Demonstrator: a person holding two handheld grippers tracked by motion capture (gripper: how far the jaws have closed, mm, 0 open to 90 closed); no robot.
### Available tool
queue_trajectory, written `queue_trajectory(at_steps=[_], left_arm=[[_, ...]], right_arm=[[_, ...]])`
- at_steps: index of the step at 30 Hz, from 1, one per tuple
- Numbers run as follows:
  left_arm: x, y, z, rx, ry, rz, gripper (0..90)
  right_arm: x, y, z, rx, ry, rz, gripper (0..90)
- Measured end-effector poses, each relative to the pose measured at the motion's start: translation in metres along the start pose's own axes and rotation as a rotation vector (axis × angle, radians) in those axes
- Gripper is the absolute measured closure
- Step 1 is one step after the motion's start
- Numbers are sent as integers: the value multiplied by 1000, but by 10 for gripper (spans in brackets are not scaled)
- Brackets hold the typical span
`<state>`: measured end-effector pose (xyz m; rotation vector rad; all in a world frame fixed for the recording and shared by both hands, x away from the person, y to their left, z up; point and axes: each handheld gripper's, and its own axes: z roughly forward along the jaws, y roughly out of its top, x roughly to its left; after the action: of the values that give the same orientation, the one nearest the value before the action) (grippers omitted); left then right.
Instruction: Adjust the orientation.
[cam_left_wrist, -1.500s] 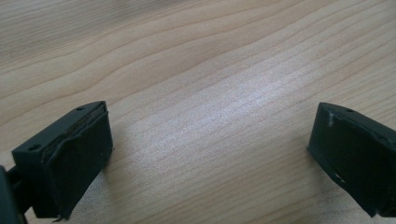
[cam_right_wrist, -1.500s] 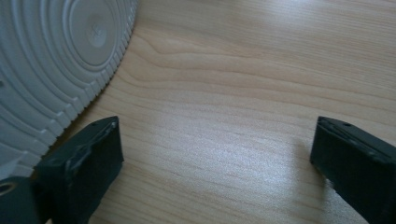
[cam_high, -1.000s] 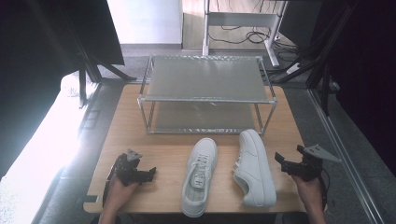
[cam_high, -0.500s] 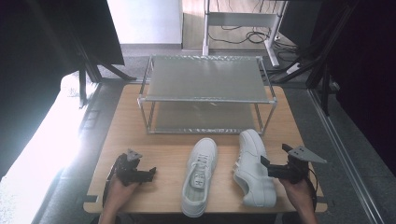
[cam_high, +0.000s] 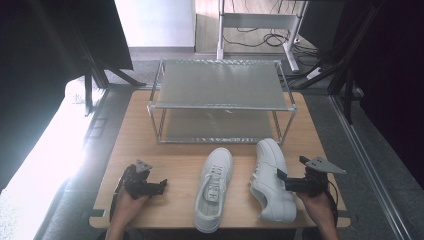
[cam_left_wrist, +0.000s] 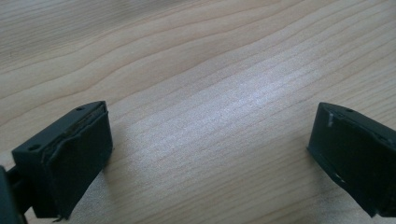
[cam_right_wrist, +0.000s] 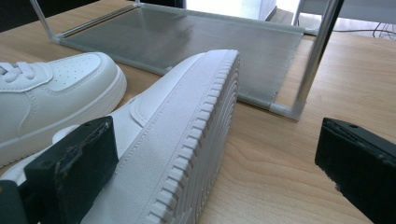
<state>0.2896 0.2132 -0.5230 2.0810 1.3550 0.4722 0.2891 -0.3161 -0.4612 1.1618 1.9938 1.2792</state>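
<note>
Two white shoes lie on the table (cam_high: 150, 145) before a metal rack (cam_high: 220, 85): the left shoe (cam_high: 214, 187) upright, the right shoe (cam_high: 270, 180) tipped on its side. The right gripper (cam_high: 283, 181) straddles that shoe's sole, jaws apart. The left gripper (cam_high: 159, 186) rests over bare wood, jaws apart.

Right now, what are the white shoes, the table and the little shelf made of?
The white shoes look like smooth leather or a lookalike, with stitching, tiny holes and a ridged rubbery sole. The table looks like pale wood, showing matte grain lines. The shelf looks like shiny metal tubes holding greyish mesh-like panels.
</note>
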Motion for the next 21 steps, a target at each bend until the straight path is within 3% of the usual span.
queue_trajectory(at_steps=[13, 21], left_arm=[[0, 0, 0, 0, 1, 0, 0], [0, 0, 0, 0, 0, 1, 0]], right_arm=[[-14, -3, -10, -5, -19, 43, 0], [-24, -5, -17, -6, -60, 58, 0]])
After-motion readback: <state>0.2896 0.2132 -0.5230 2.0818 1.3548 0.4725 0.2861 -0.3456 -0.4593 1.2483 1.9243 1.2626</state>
